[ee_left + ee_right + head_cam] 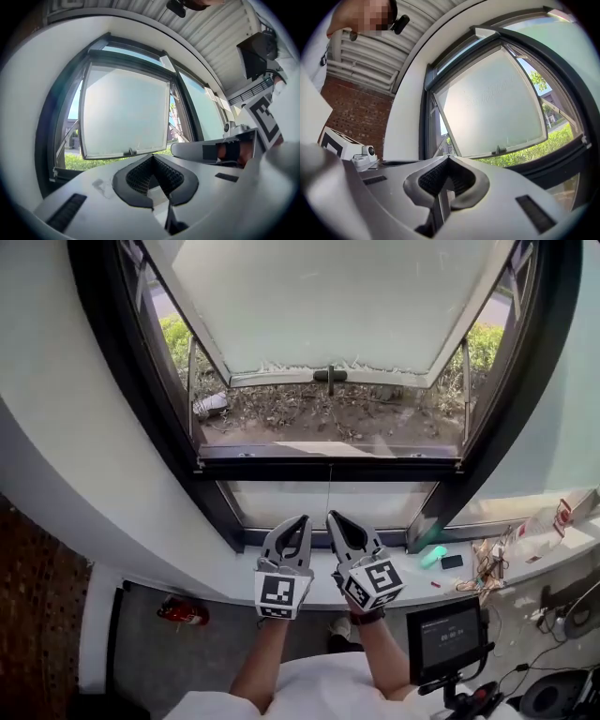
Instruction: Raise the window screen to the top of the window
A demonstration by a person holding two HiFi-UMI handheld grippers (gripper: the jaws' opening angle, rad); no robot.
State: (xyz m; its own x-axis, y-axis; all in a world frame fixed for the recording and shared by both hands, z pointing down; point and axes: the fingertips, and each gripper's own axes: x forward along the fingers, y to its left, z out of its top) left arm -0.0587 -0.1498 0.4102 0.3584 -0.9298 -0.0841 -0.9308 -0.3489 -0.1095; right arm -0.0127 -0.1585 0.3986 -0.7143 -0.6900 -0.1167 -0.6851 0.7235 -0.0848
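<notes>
Window (328, 468) stands ahead of the clenched, empty left gripper (301, 520) and right gripper (334, 517).

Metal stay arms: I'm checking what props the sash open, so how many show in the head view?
2. One grey metal stay arm stands at the opening's left edge, the other at its right edge, under the tilted-out frosted sash. None looks hidden.

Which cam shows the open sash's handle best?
Head view: the handle shows dark and central on the lower rail of the open sash. Both gripper views show it only as a small nub on that edge.
</notes>
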